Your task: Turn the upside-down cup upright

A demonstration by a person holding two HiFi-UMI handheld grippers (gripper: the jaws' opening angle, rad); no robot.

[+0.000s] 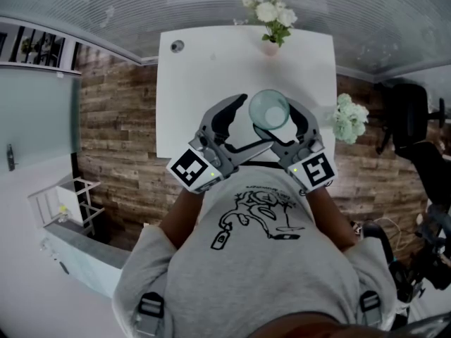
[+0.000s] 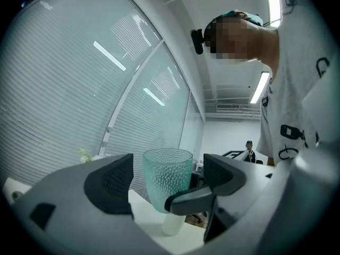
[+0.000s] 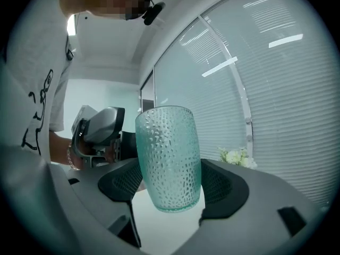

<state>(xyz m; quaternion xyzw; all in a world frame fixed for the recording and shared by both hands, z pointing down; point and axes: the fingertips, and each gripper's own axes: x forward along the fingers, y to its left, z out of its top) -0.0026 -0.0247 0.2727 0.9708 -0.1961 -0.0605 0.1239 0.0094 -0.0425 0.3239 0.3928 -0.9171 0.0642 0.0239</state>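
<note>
While your right gripper (image 3: 170,189) clamps the upright dimpled teal glass cup (image 3: 169,153) and your left gripper (image 2: 167,177) gapes clear, set it down level by the near edge of the white table (image 1: 204,76).

I see a white rectangular table (image 1: 190,104) standing on a wood-plank floor (image 1: 113,118). At the middle of its far edge stands a small pale vase (image 1: 270,47), upright, holding white flowers (image 1: 268,11) with green leaves. Near the far left corner a round grey cable grommet (image 1: 177,46) is set in the top, well apart from the vase.
</note>
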